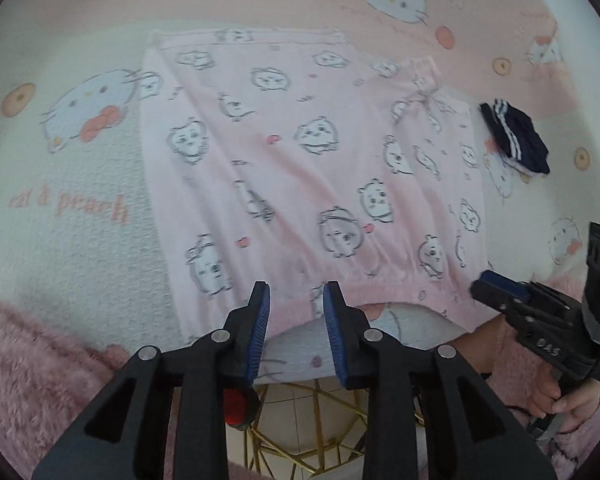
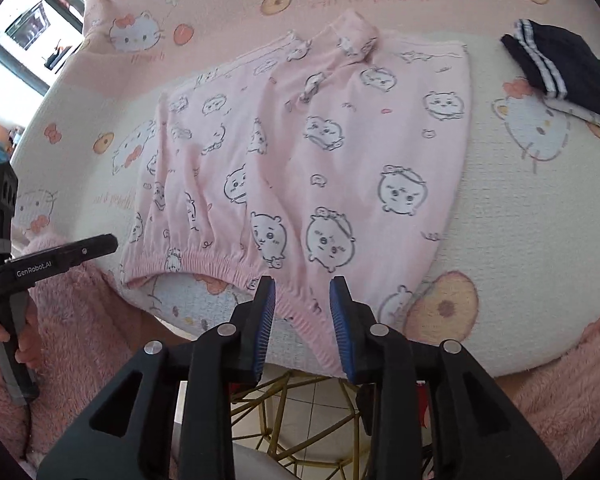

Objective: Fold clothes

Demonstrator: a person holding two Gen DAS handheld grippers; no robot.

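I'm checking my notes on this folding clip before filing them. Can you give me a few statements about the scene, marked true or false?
1. The pink garment lies spread on the table. True.
2. The right tool is clamped shut on the garment's elastic hem. False: its jaws stand apart and the hem lies between them, not pinched.
3. A folded dark item with white stripes lies apart from the garment. True.
4. The left tool holds the dark striped item. False: its jaws are open and hold nothing, near the garment's edge.
5. The table cover is plain white. False: it shows cartoon cats and peaches.
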